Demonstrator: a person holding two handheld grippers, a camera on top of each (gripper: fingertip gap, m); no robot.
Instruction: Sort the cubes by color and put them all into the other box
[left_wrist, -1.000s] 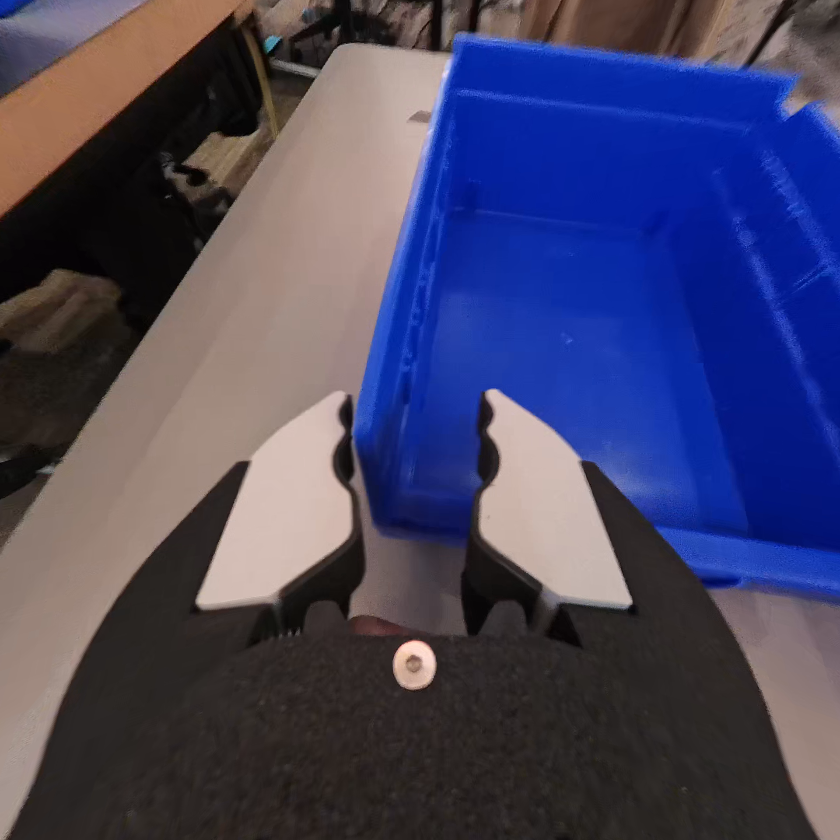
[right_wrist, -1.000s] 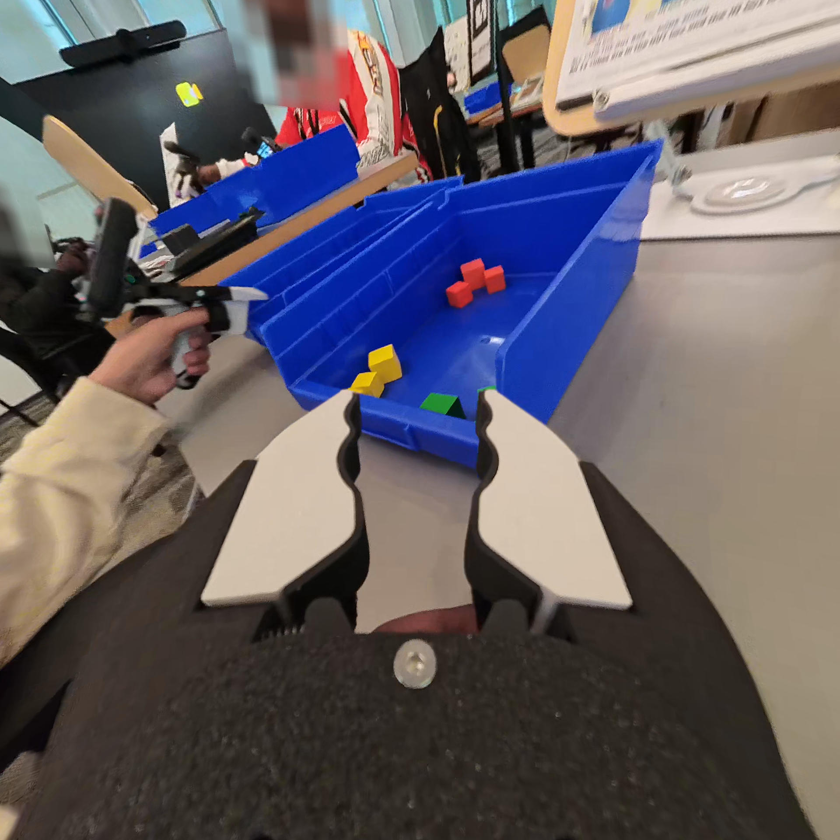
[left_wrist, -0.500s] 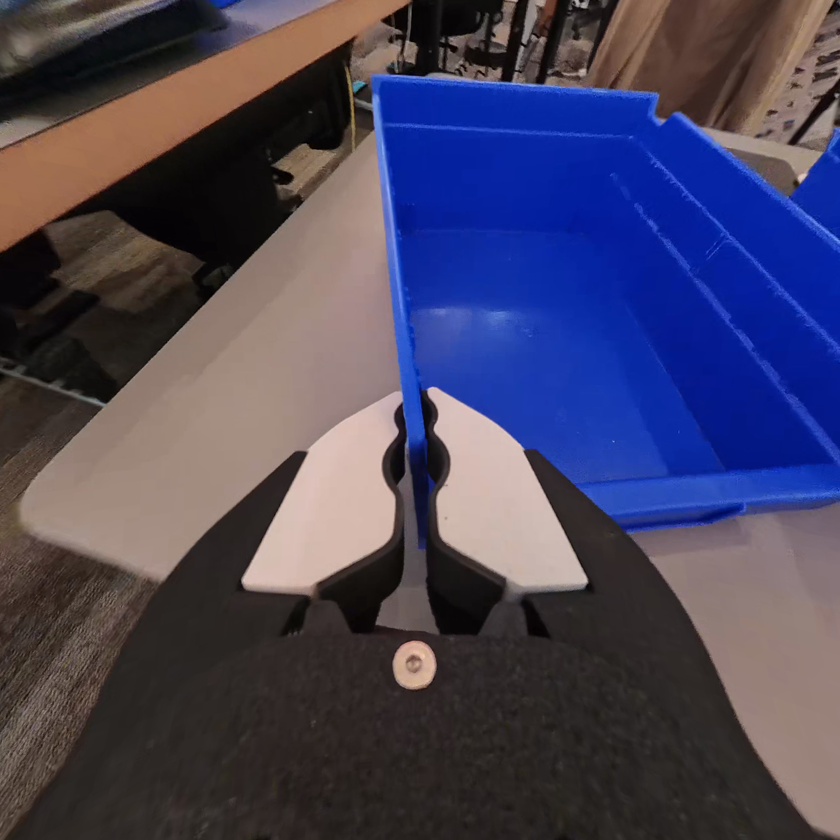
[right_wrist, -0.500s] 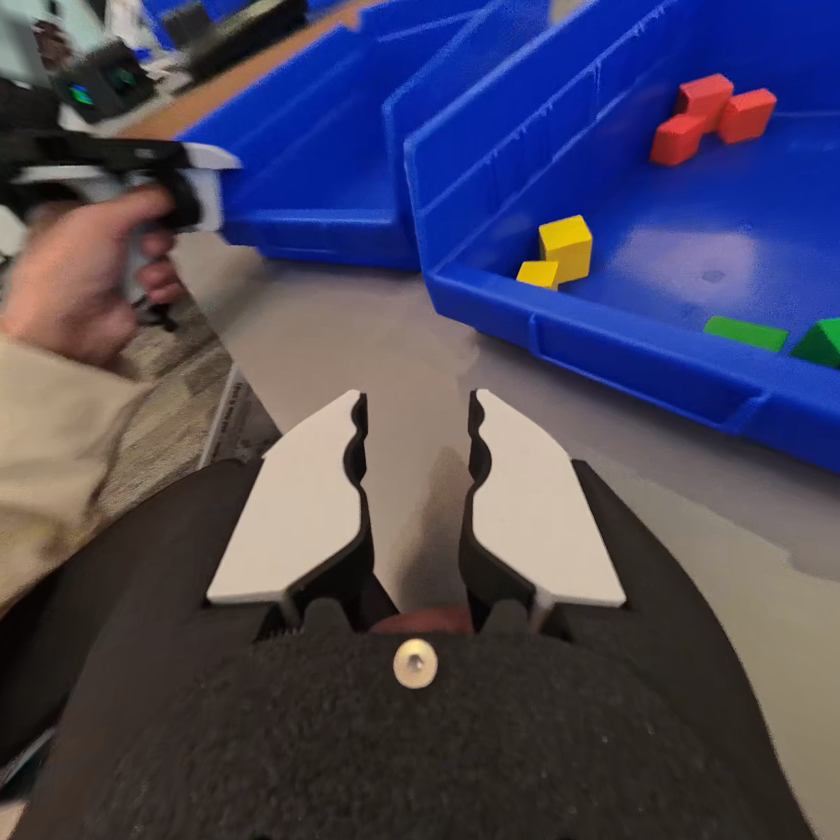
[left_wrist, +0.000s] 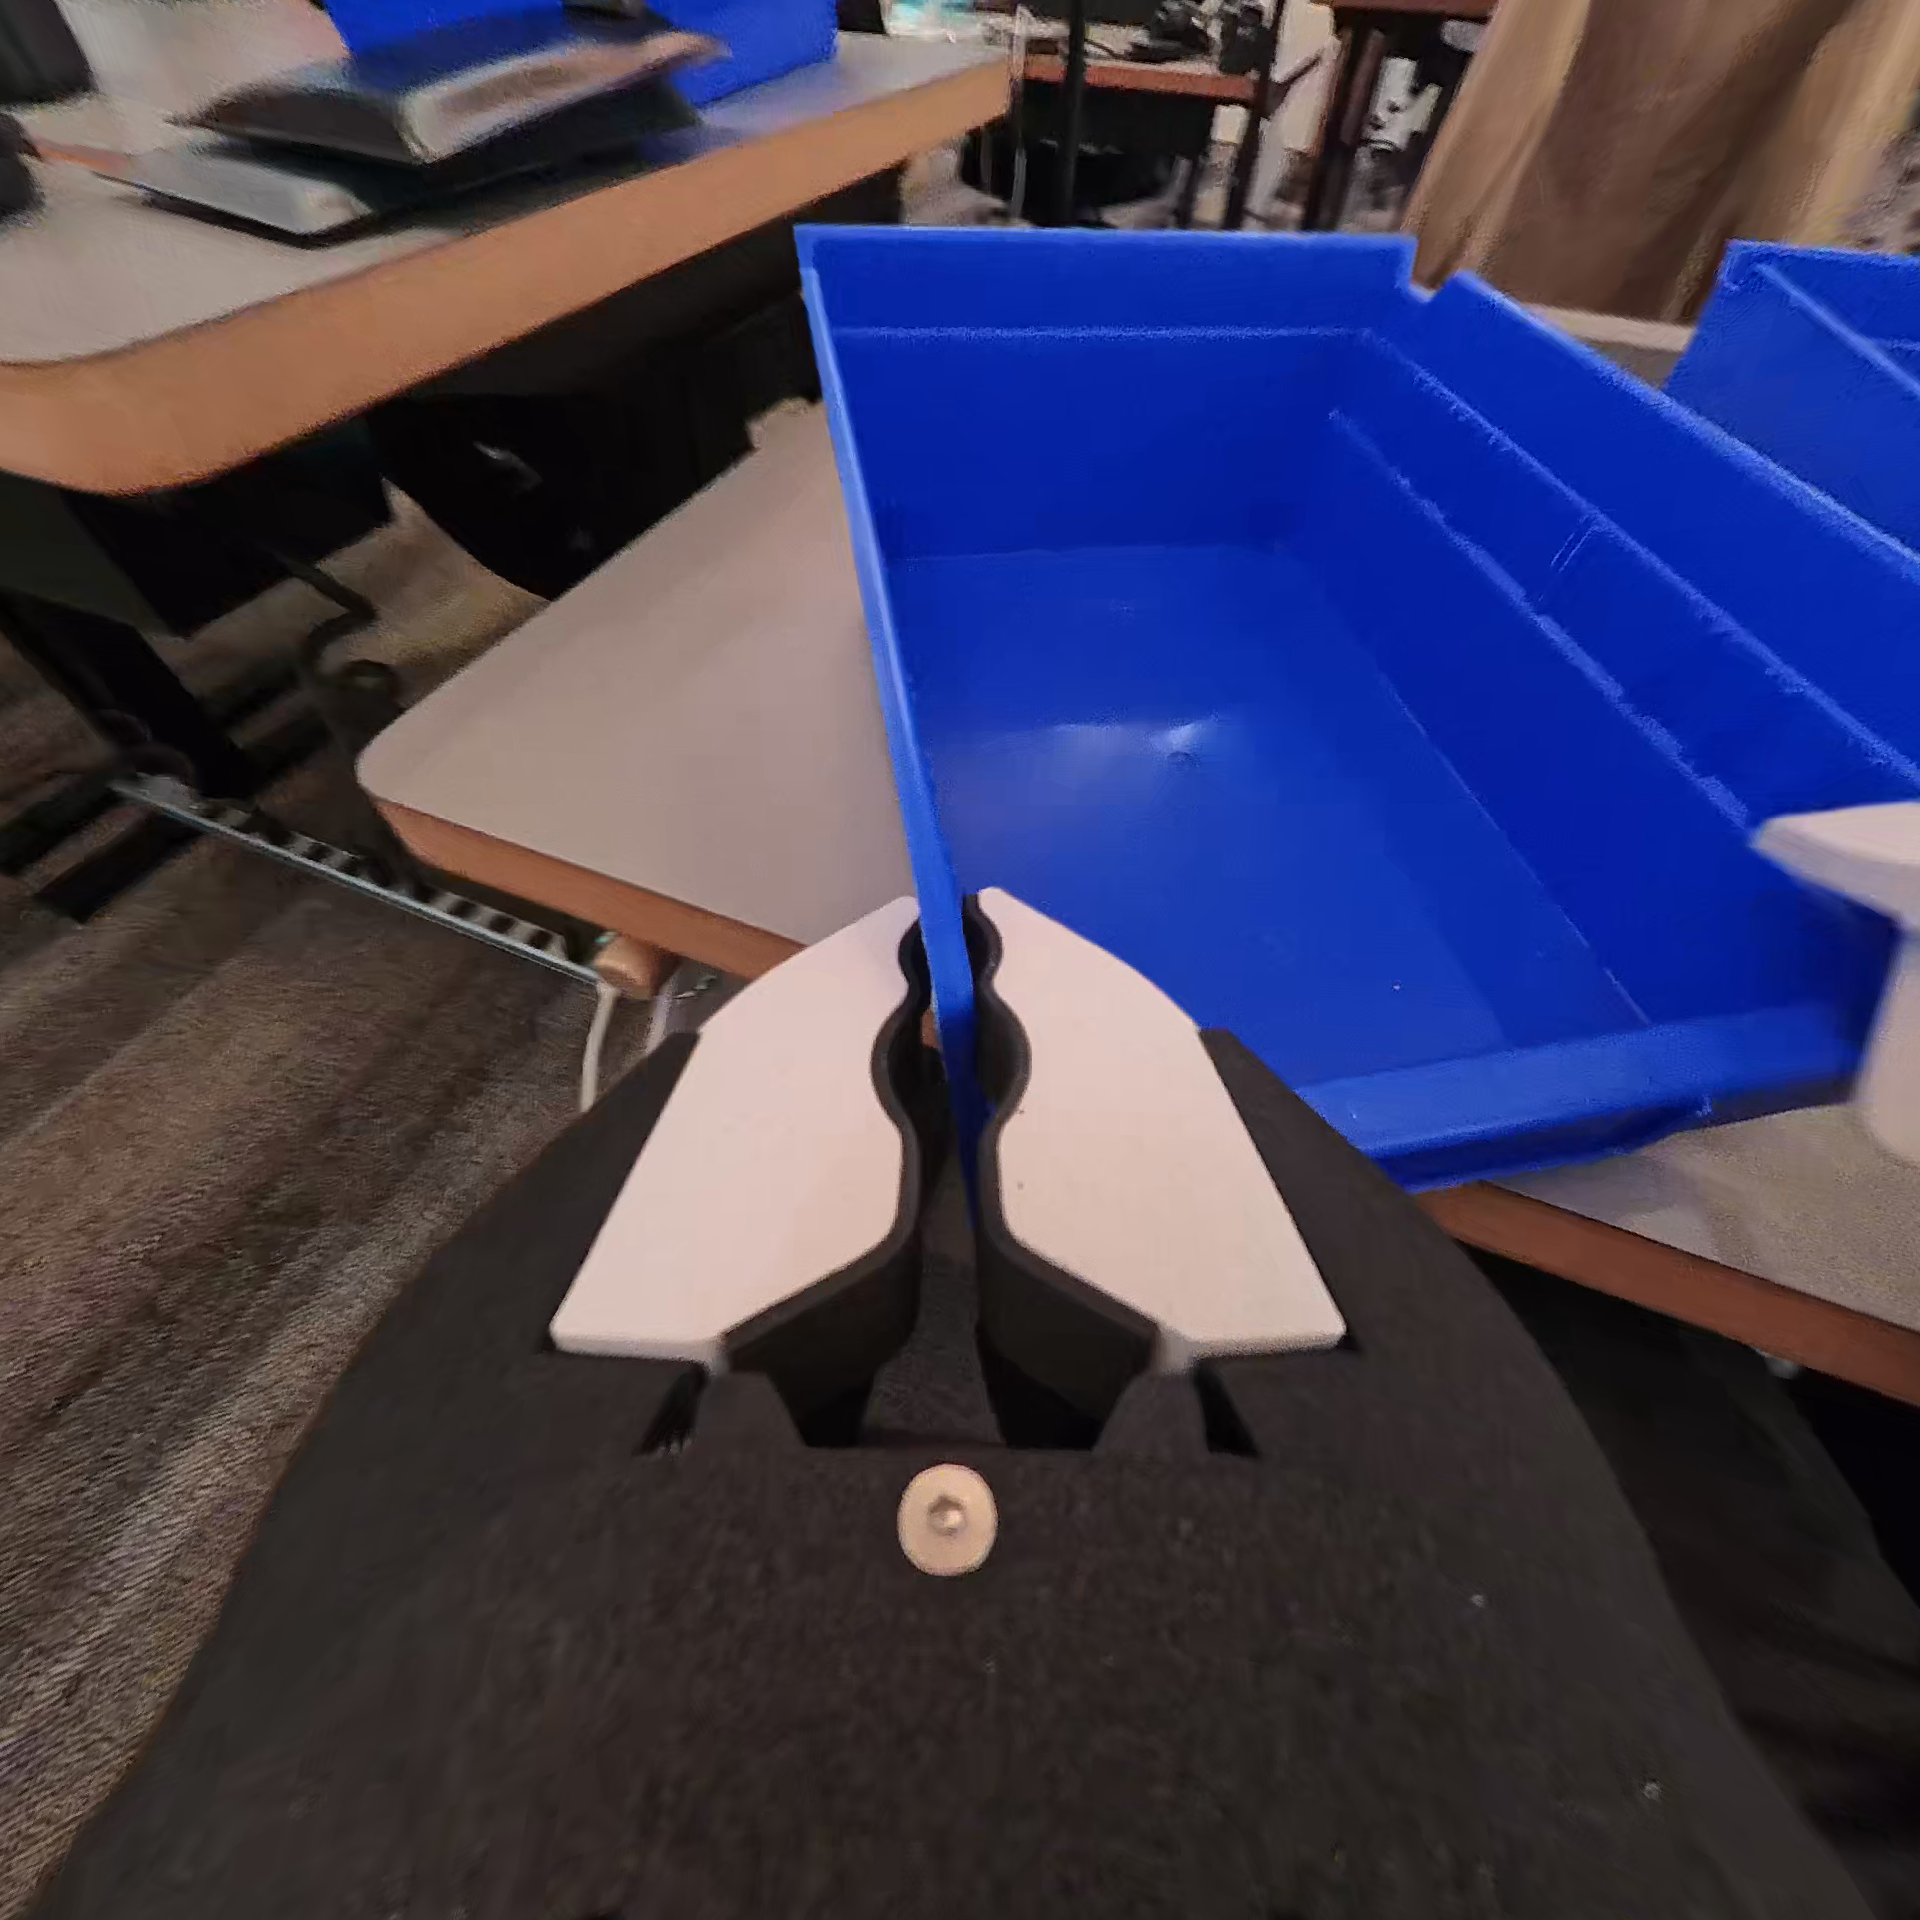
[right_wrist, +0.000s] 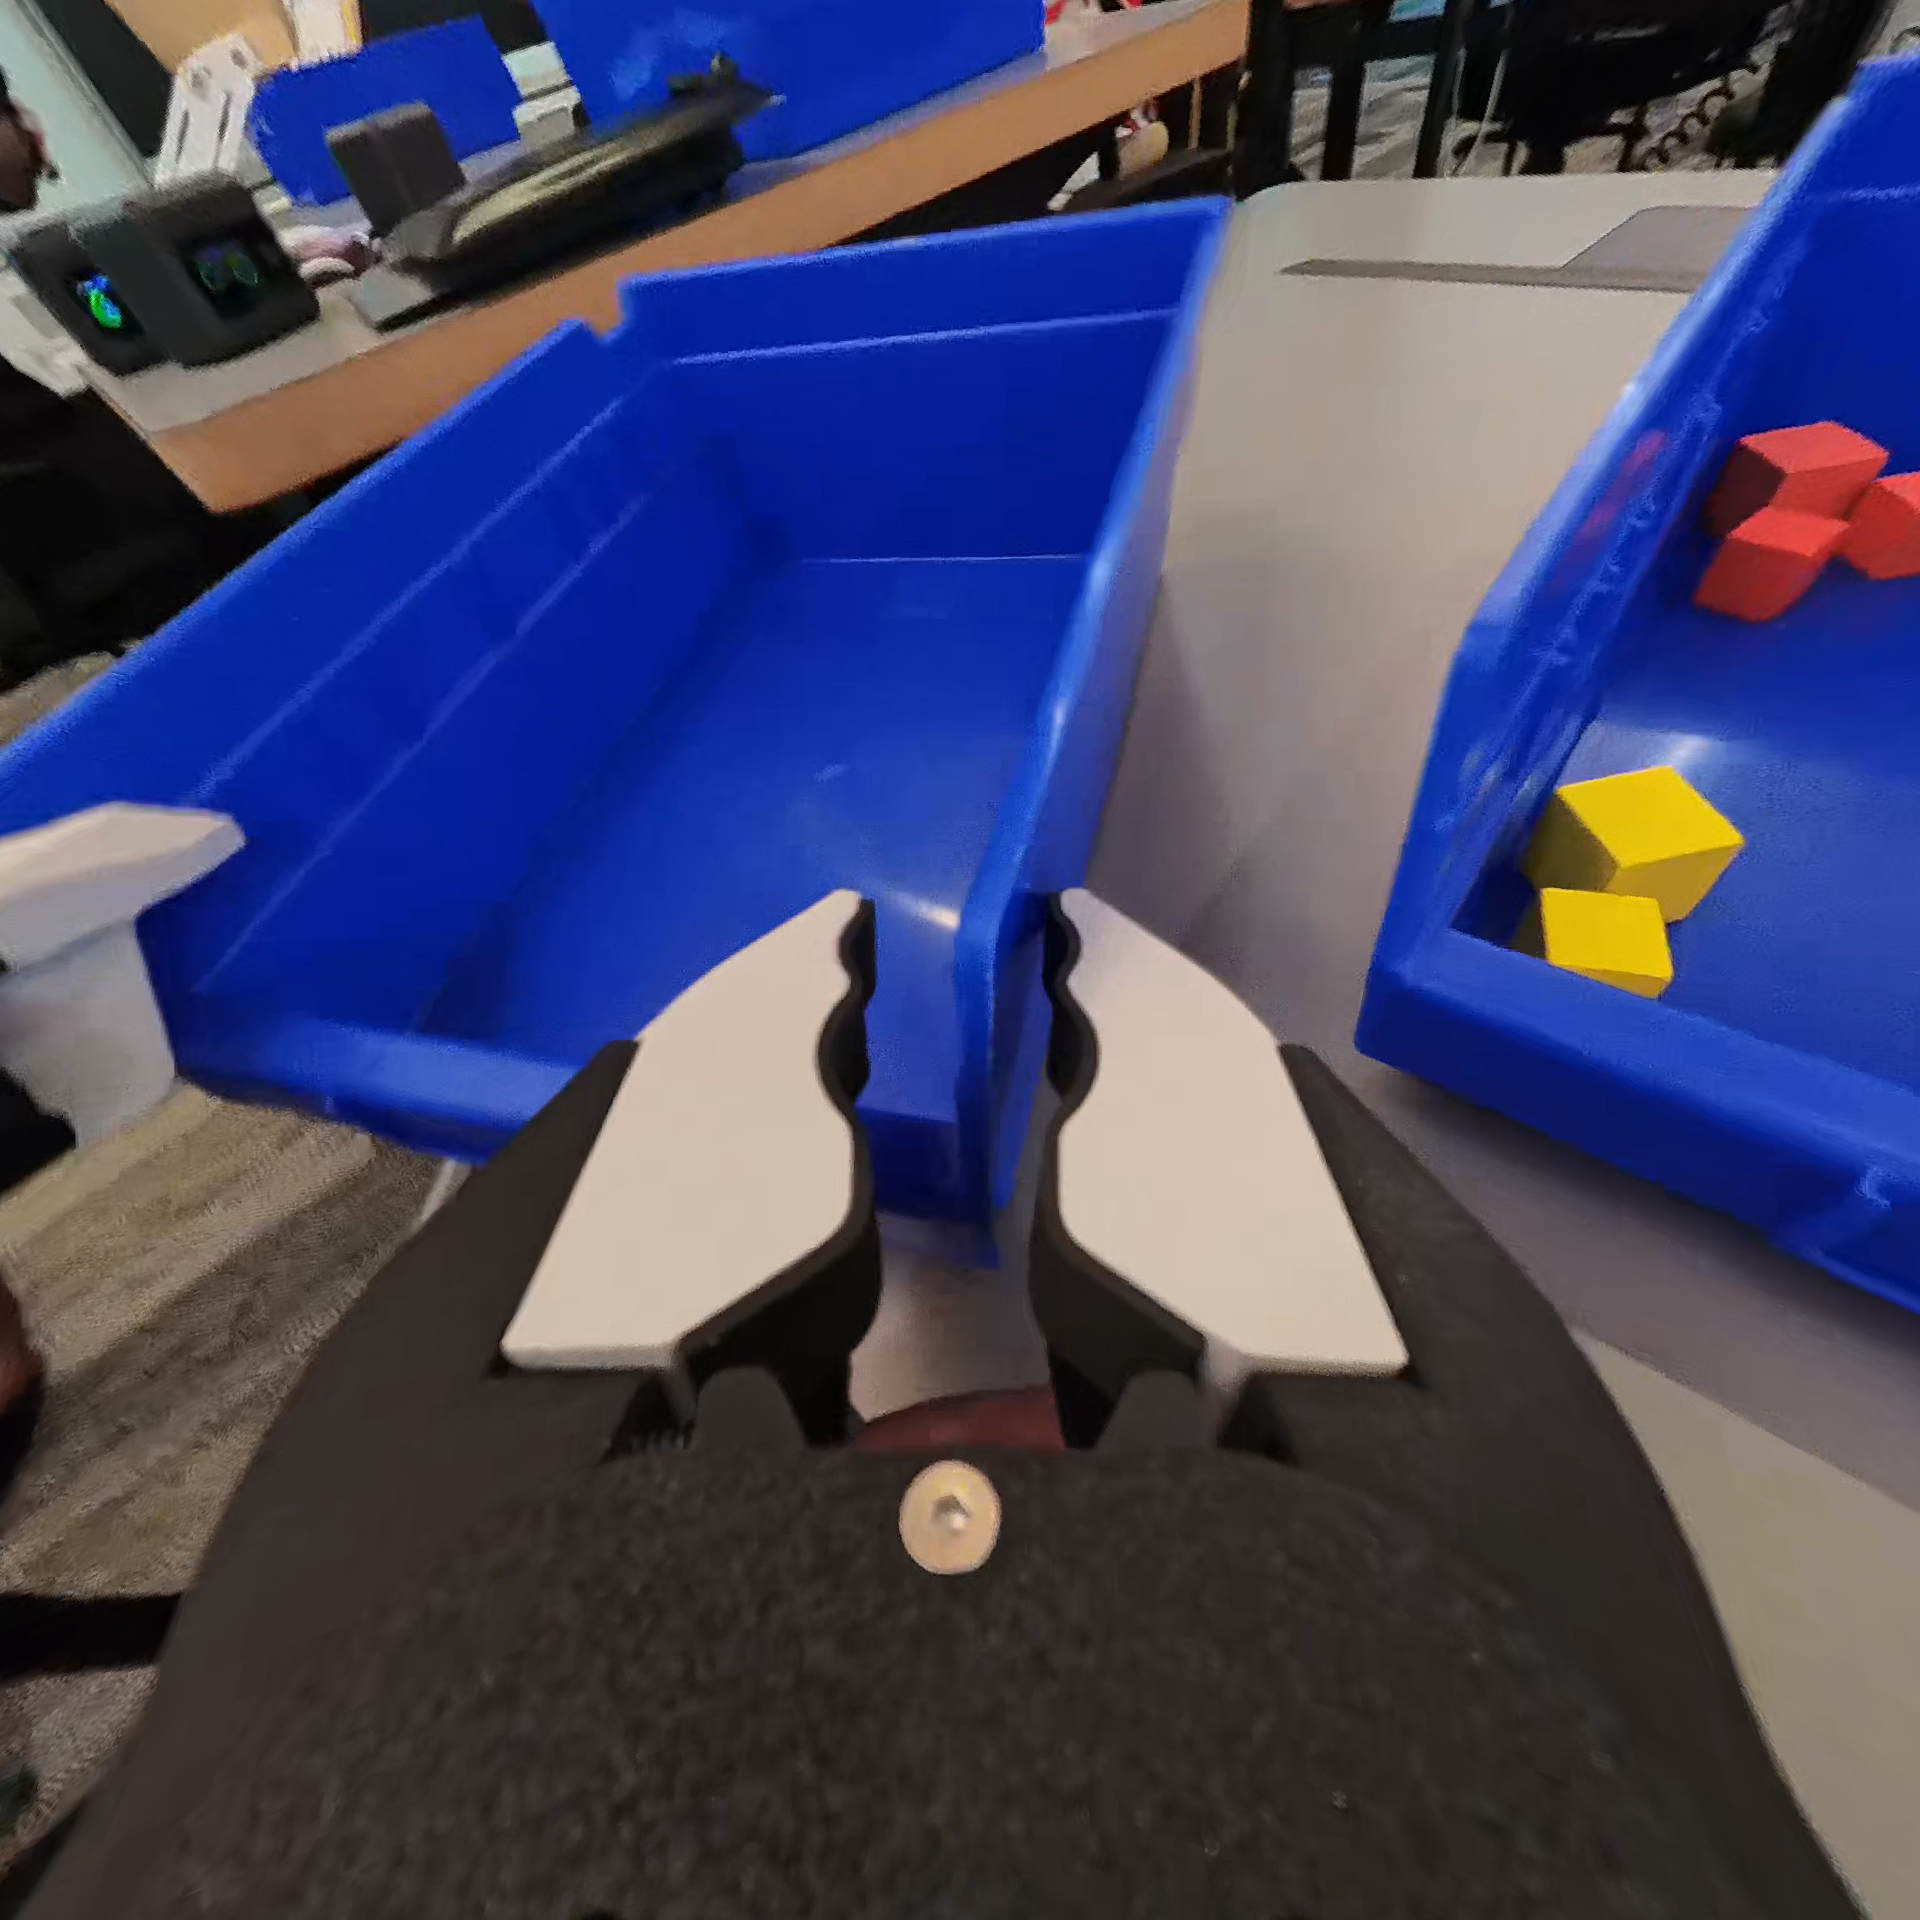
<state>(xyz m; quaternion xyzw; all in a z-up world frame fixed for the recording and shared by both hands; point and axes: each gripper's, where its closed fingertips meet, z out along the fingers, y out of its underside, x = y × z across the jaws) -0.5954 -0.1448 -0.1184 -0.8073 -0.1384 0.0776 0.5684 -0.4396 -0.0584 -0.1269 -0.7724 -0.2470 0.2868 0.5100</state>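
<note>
Blue empty box (left_wrist: 1299, 831) newly between right claw (right_wrist: 951, 914) fingers.

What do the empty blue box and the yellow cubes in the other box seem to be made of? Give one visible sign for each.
Empty blue box: likely moulded plastic, semi-gloss; thin walls, rounded rim, soft glare on its floor.

Yellow cubes: probably painted wood, though that is uncertain; matte, flat faces with crisp edges and no shine.

Right gripper (right_wrist: 951, 1023) straddles the empty blue box's (right_wrist: 644, 644) wall, unclamped.
</note>
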